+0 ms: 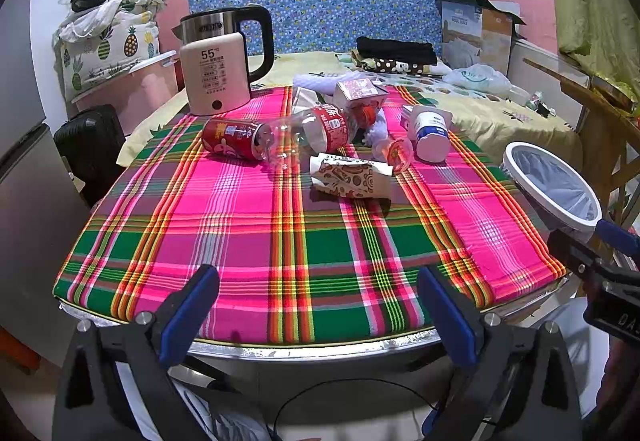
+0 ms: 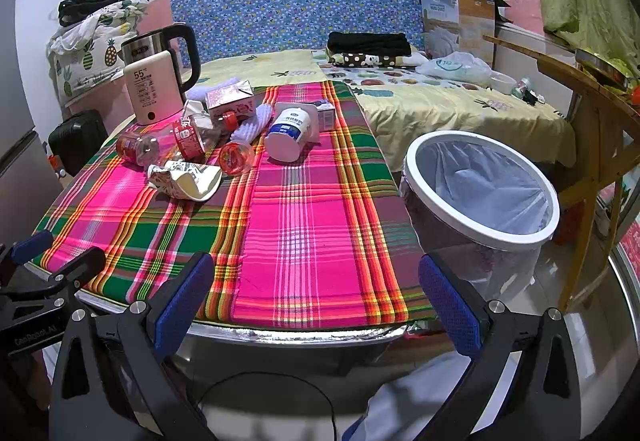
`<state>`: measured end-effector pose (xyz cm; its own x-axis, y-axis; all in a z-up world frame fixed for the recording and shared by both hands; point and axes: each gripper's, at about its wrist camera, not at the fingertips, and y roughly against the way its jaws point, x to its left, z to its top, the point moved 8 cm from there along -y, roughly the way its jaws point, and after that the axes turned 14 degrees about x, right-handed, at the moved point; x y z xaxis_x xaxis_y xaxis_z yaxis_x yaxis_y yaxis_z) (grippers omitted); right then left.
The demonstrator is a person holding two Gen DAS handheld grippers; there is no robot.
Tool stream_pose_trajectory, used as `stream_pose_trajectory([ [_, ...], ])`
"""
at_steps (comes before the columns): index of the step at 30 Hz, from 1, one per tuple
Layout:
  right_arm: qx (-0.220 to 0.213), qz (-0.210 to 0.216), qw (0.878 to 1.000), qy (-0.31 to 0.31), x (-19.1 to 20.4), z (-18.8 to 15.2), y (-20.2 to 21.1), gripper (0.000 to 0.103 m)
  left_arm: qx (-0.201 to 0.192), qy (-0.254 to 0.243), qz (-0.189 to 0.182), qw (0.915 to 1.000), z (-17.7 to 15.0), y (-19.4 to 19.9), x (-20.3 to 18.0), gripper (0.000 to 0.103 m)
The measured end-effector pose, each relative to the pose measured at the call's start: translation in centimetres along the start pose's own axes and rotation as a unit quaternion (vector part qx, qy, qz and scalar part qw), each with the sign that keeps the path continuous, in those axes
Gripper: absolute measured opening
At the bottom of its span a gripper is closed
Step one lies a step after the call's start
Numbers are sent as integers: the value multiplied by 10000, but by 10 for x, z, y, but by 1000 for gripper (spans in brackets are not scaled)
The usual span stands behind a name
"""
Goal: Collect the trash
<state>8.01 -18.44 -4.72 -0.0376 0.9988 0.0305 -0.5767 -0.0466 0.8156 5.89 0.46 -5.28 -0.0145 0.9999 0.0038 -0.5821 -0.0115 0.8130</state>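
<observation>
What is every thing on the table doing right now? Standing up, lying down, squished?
kettle: upright, lid shut
crushed paper cup: flattened, on its side
white tub: tipped over
red-label bottle: lying down
small carton: top torn open
trash bin: beside the table, lined with a bag, looks empty
left gripper: open, holding nothing
right gripper: open, holding nothing

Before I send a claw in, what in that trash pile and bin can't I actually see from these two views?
- Bin bottom: both views, hidden by the liner's folds; cut by the edge in the left view.
- Purple thing: mostly covered by the carton and bottles.
- Small box: behind the white jar, label too small.
- Whether the bottles hold liquid: unclear.
</observation>
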Motion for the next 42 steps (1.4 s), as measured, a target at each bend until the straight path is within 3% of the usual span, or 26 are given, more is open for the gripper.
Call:
stream_pose_trajectory([
  [30,-21,-59,10000,58,-1,6,-4,103,82,-59,4,9999,8,-6,-3,101],
  [35,-46,-2,10000,29,-2,12,-6,103,60,-157,135,9998,17,-11,-3,101],
  [42,-111,153,9998,-3,-5,32,-14,103,31,-243,-156,9996,47,-30,-6,93],
])
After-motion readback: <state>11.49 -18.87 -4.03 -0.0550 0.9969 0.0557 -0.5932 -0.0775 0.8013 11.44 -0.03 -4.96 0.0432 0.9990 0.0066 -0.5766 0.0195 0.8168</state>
